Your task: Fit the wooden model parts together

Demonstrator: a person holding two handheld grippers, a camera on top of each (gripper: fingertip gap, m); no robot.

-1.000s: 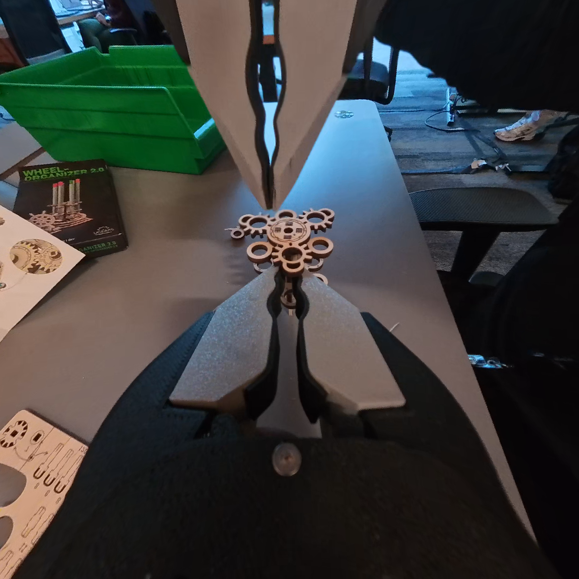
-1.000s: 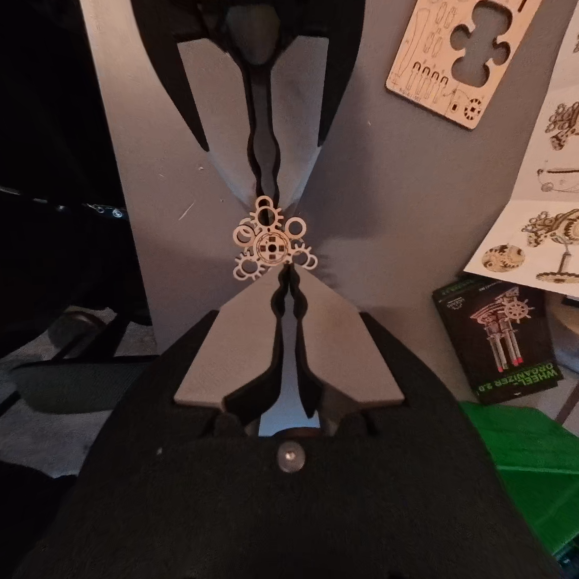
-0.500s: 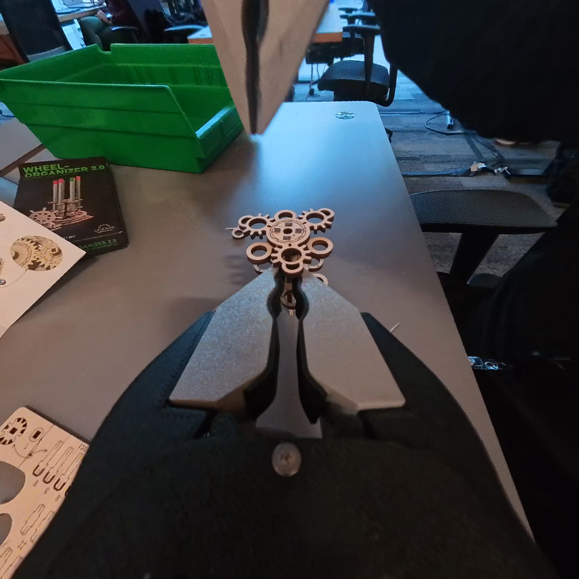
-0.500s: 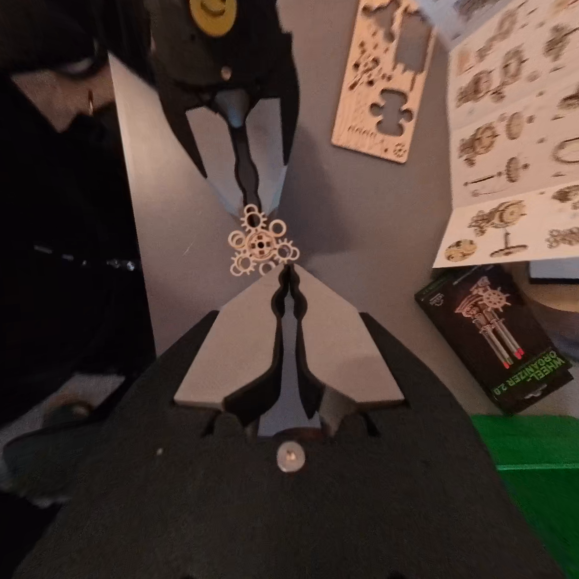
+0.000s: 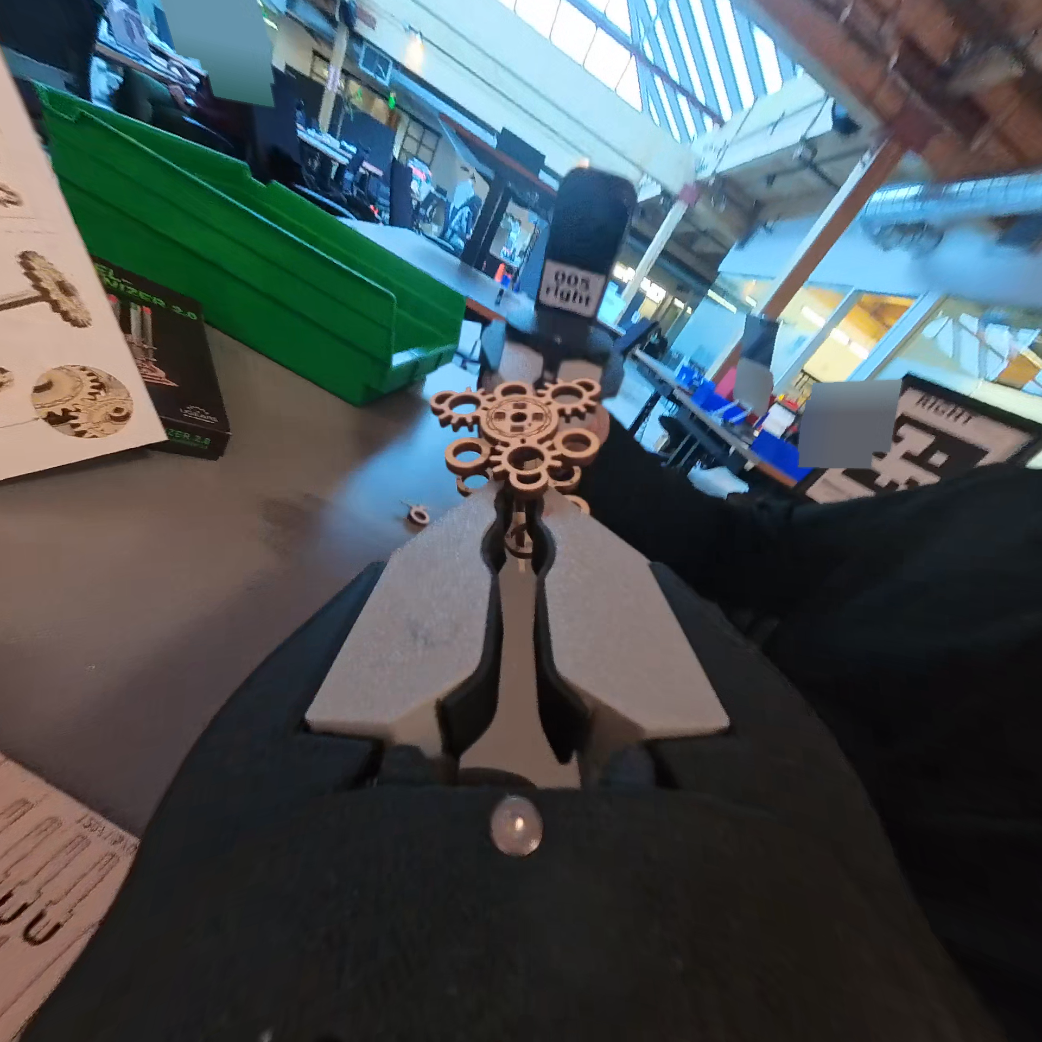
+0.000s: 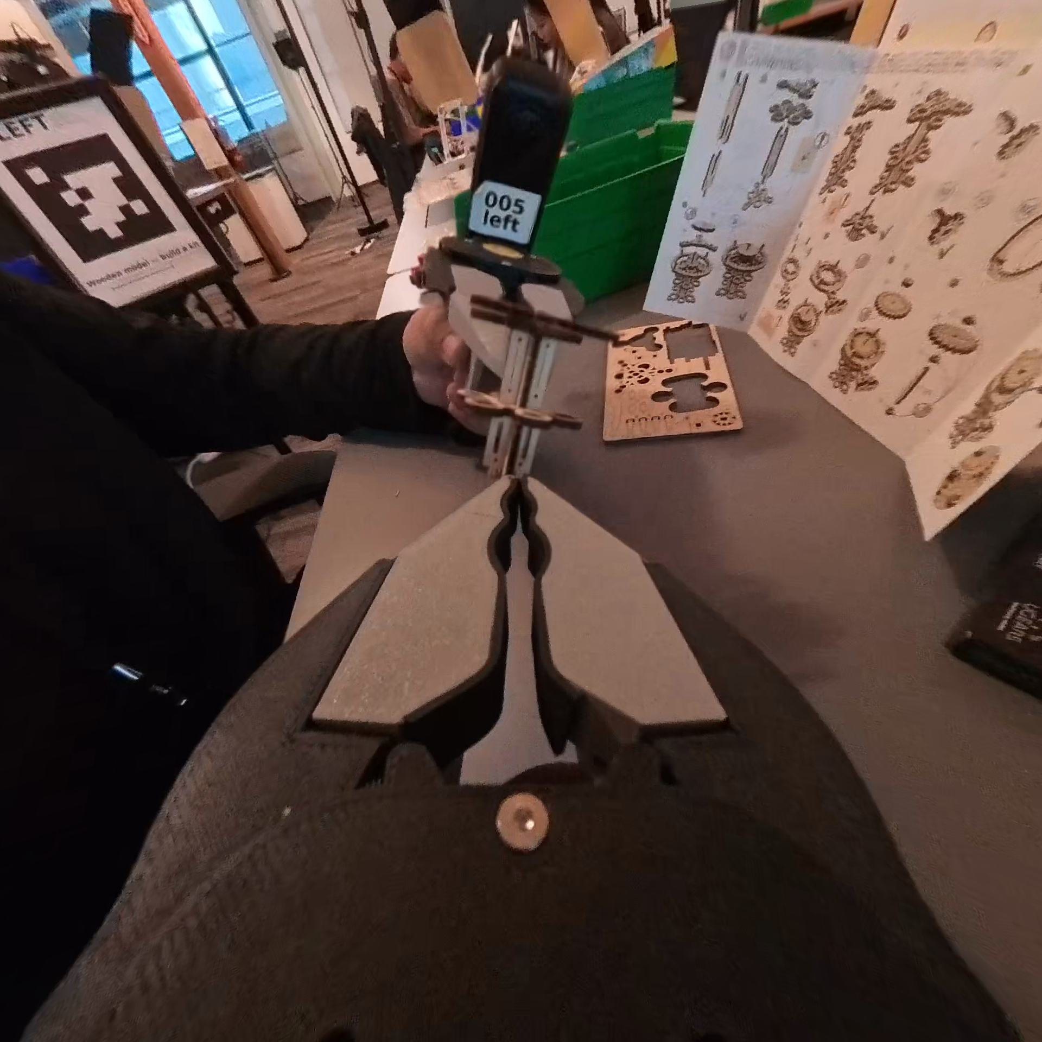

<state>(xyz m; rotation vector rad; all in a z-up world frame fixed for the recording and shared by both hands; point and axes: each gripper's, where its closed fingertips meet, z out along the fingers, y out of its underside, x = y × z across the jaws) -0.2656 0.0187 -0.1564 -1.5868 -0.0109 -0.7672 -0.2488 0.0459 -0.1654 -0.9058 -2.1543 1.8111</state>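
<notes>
The wooden model is two gear-edged plates joined by pale uprights. My left gripper is shut on it and holds it above the grey table. In the right wrist view the model is seen side-on, held by the left gripper's fingers and a hand. My right gripper is shut, with its tips at the near end of the uprights. I cannot tell whether it pinches them. Its black camera housing shows beyond the model.
A small loose wooden ring lies on the table. A green bin, a black box and an instruction sheet stand to the left. A punched wooden sheet lies past the model. A dark sleeve crosses the left. Left tips to right tips: about 5 cm.
The left gripper has lifted the model off the table and tilted up. The right gripper has come down from above to face the model's end.
</notes>
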